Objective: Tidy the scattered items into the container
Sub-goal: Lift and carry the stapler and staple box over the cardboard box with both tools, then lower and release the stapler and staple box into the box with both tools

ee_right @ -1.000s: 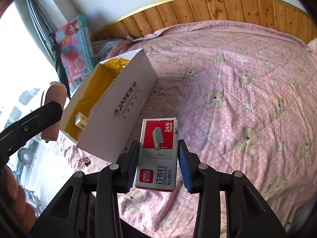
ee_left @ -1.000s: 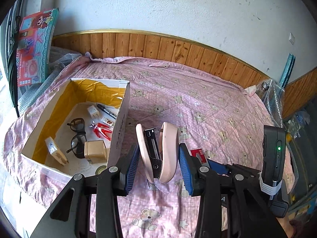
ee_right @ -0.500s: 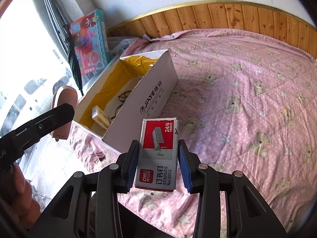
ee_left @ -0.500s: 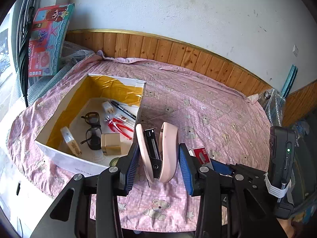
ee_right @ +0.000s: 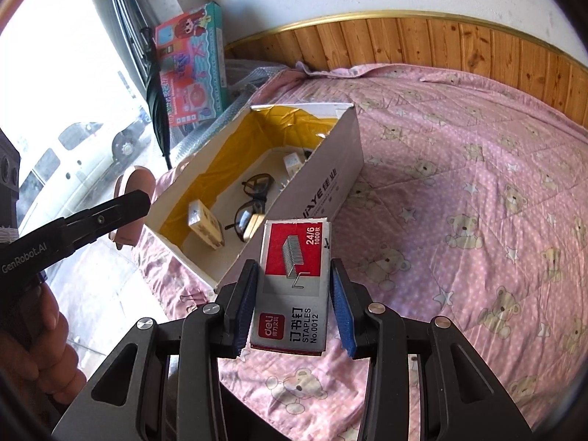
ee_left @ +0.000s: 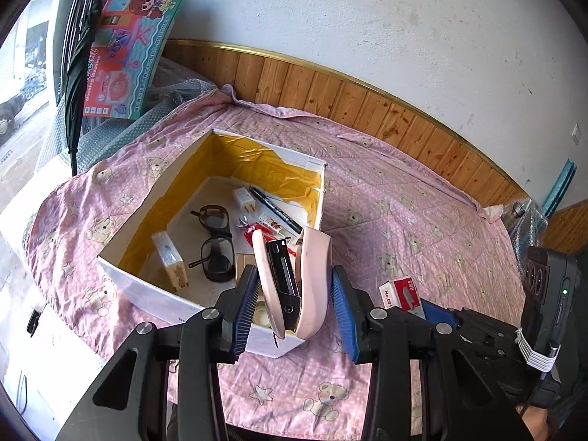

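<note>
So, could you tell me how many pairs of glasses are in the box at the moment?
1: a single dark-framed pair of glasses lies unfolded on the floor of the box, between the small carton and the red pliers. The stapler hides part of the floor.

Daylight floods in from the window [ee_right: 55,117] on the left, parked cars [ee_right: 92,154] showing pale outside. A white plaster wall [ee_left: 367,25], scuffed and spotted, runs above knotty wood panelling [ee_left: 367,106] capped by a gold trim strip [ee_right: 404,14]. Below it spreads a pink quilt [ee_right: 477,183] printed with bears and stars. A colourful toy box [ee_left: 128,51] leans by the window beside a folded dark umbrella [ee_left: 79,73], bubble wrap [ee_left: 117,128] bunched underneath.
</note>
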Motion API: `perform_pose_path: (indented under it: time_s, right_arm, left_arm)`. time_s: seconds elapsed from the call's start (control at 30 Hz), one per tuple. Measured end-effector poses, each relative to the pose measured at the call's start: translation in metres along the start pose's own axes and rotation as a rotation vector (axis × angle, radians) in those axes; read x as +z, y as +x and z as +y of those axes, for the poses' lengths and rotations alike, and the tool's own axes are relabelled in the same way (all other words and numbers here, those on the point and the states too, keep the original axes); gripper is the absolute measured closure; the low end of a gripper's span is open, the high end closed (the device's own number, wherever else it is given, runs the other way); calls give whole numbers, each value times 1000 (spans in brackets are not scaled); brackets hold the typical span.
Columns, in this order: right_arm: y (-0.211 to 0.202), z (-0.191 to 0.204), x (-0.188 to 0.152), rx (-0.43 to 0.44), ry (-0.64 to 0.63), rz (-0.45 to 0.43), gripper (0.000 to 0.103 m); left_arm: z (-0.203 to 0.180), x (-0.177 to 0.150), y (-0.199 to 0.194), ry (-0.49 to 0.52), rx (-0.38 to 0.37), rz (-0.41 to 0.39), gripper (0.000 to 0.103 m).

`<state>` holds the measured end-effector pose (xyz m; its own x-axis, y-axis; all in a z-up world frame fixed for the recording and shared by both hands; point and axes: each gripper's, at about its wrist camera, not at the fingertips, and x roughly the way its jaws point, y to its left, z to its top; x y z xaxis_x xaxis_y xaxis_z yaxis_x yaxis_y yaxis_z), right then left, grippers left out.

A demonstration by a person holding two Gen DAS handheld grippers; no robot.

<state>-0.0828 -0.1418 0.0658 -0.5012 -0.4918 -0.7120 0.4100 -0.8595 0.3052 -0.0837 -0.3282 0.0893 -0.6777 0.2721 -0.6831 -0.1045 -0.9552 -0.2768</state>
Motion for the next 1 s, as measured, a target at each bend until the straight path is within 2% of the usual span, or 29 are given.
perform_pose_path:
  time_s: [0.23, 0.4, 0.67, 1.0]
  right_arm:
    - [18, 10, 34, 32, -50, -3, 63]
    - [35, 18, 58, 62, -86, -1, 63]
    - [73, 25, 87, 114, -107, 36, 63]
    - [112, 30, 111, 127, -143, 75, 62]
  left_arm:
    - [30, 22, 13, -69, 32, -1, 62]
    - [37, 31, 30, -74, 49, 18, 62]
    - [47, 33, 63, -86, 83, 83, 62]
    - [60, 33, 86, -112, 110, 126, 61]
